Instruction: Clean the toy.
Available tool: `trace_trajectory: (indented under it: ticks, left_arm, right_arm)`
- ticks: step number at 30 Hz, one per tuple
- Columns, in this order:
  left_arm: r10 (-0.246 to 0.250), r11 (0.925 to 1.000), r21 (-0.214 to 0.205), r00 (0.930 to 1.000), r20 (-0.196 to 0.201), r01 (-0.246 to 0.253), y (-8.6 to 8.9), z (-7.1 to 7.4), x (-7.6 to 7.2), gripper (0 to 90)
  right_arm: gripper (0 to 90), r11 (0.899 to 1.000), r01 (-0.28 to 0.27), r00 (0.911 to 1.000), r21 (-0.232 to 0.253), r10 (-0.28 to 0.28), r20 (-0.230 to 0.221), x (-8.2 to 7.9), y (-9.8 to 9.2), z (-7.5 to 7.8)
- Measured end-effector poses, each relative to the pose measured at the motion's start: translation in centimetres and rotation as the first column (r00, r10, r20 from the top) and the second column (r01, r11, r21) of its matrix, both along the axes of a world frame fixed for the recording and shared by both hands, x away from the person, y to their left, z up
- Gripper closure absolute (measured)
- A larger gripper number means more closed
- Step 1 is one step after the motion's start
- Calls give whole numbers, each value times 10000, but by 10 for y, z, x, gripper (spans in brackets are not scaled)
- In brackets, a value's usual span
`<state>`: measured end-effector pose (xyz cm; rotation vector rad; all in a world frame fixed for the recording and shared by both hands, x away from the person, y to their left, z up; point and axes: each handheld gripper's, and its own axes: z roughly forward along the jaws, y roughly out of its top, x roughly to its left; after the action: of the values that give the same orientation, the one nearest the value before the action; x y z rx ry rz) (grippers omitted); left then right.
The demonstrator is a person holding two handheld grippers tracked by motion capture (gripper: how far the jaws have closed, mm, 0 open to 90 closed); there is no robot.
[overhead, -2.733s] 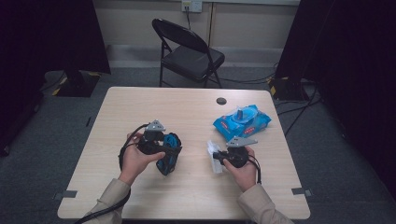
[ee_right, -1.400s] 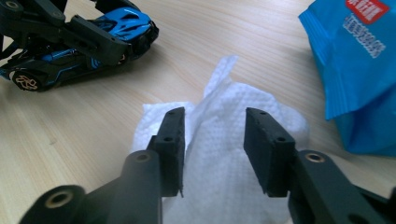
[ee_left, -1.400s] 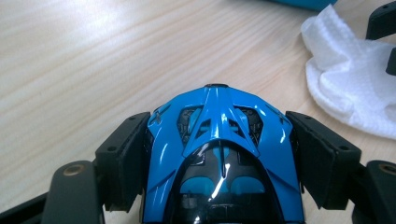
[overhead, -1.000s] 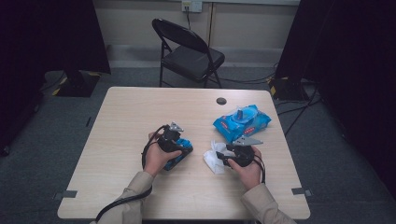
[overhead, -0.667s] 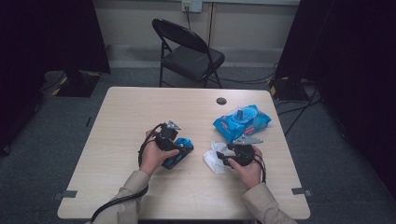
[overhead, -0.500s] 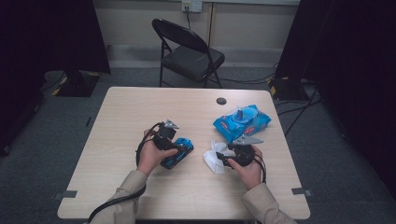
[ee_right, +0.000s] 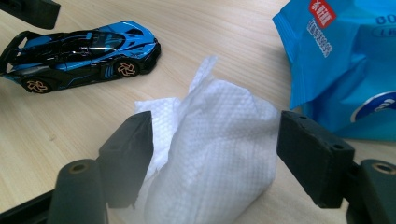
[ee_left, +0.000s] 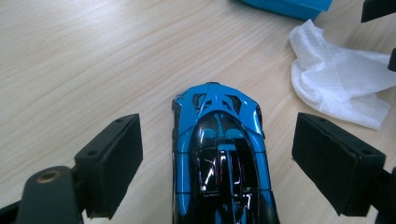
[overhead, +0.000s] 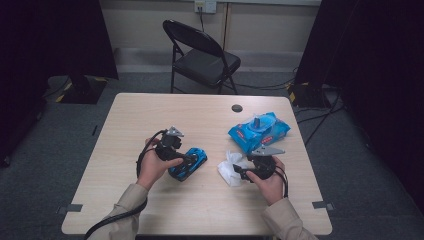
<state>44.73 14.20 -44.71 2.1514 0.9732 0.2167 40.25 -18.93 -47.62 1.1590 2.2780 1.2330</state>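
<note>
A blue and black toy car (ee_left: 219, 154) stands on its wheels on the table, between the pads of my left gripper (ee_left: 222, 126). The pads stand clear of both its sides; these jaws have just been opening. In the high view my left gripper (overhead: 187, 159) points right at the toy car (overhead: 192, 166). A crumpled white wipe (ee_right: 219, 154) sits on the table between the pads of my right gripper (ee_right: 215, 135), whose jaws have just been opening and look loose around it. From above, my right gripper (overhead: 241, 172) points left at the wipe (overhead: 227, 167).
A blue pack of wipes (overhead: 259, 131) lies behind the right hand, close to the wipe. A small black round thing (overhead: 237, 108) is near the table's (overhead: 150, 115) far edge. A black folding chair (overhead: 202, 57) stands beyond the table.
The left hand has drawn back a little to the left, leaving the car standing on the table. The right hand has stayed by the wipe.
</note>
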Motion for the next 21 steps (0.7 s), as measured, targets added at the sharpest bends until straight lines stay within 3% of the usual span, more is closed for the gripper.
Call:
trace_trajectory:
  ticks: [21]
  left_arm:
    - [-197, 9998, 73, 9998, -32, 197, 33, 5, -21, 162]
  right_arm:
    - [198, 9996, -250, 9997, -102, 250, -16, -8, -17, 7]
